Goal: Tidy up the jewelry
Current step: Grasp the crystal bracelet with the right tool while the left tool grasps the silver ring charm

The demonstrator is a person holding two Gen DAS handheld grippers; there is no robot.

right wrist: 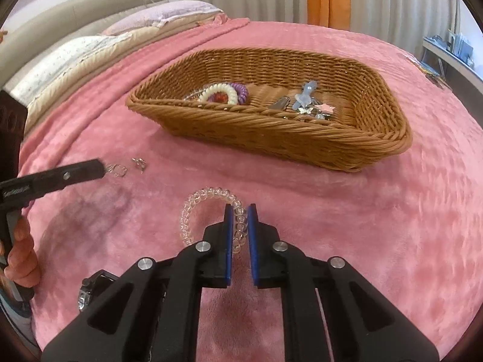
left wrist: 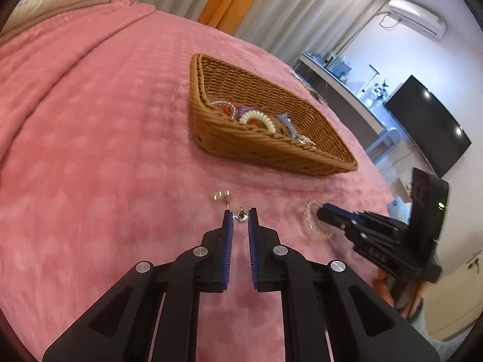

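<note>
Straddling the clear coil bracelet (right wrist: 211,211), the right gripper (right wrist: 240,211) had fingers apart around its light, springy band, while the left gripper (left wrist: 240,215) bracketed a tiny, slippery earring (left wrist: 241,216), unclamped.

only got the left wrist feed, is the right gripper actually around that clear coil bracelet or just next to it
Observer: Around it. The right gripper straddles one side of the clear bracelet, beads between the pads, on the blanket.
Operator: anything hidden near it
Observer: A watch-like piece lies beside that gripper's left linkage.
Operator: basket extras?
Observer: A pink star sits in the basket.
</note>
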